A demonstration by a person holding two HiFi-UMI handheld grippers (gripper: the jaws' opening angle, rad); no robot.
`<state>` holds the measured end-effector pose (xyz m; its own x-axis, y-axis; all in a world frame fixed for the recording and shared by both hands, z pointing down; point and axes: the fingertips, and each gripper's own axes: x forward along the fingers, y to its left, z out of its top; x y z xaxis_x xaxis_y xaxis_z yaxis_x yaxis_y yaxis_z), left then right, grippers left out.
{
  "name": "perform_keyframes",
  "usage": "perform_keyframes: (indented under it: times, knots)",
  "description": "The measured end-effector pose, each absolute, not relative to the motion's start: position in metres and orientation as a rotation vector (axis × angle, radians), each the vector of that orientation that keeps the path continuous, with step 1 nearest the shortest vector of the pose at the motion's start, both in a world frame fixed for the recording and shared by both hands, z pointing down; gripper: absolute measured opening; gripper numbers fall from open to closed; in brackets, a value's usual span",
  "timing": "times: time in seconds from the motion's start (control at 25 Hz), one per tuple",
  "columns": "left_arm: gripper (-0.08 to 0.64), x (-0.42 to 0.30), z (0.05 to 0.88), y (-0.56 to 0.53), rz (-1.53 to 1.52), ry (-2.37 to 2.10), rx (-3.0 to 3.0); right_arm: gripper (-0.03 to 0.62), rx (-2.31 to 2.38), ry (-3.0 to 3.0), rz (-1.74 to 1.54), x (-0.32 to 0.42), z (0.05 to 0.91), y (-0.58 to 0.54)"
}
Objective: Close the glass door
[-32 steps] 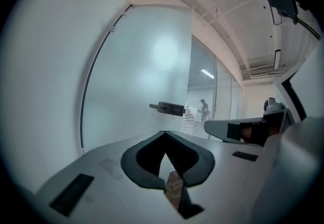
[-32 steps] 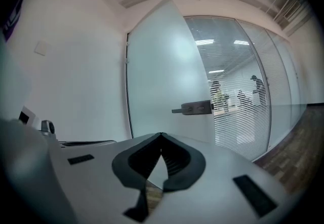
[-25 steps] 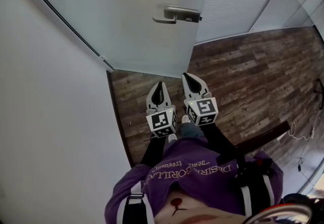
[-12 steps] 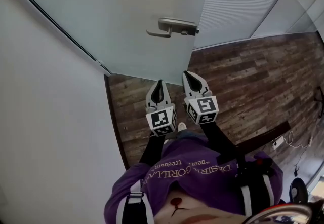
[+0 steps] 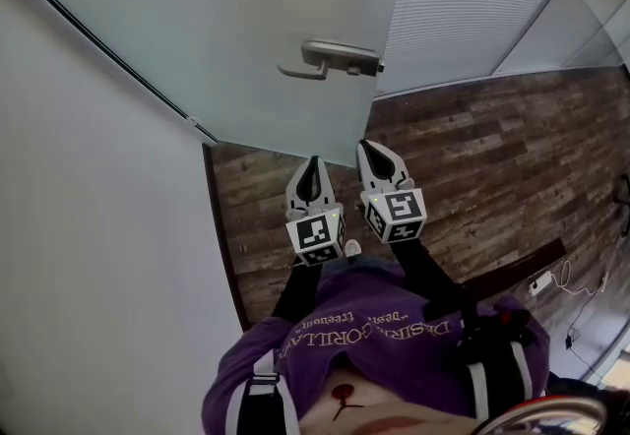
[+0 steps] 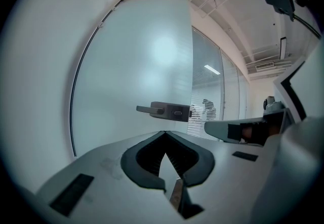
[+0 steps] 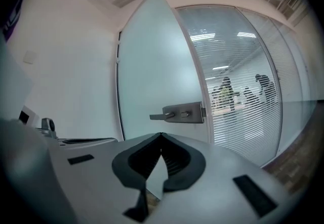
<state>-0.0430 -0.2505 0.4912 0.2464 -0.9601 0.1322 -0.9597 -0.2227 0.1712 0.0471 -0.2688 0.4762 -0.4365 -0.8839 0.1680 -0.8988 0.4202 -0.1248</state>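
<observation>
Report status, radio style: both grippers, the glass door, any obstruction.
Left gripper shut, empty; right gripper shut, empty. Frosted glass door with grey metal lever handle ahead, neither gripper touching it. Nothing seen between grippers and door.

The person held both black-sleeved arms forward from the torso, with the left gripper [image 5: 313,163] and the right gripper [image 5: 368,147] side by side, the right slightly ahead, each pointing nearly level, jaws closed tip to tip and empty.
</observation>
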Motion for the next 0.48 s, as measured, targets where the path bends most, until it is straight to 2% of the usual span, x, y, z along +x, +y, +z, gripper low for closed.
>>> perform_keyframes:
  times: [0.48]
  knots:
    - [0.002,-0.048,0.476,-0.300,-0.002,-1.735,2.400,-0.011,1.751,-2.524,0.291,0.052,0.468,-0.305]
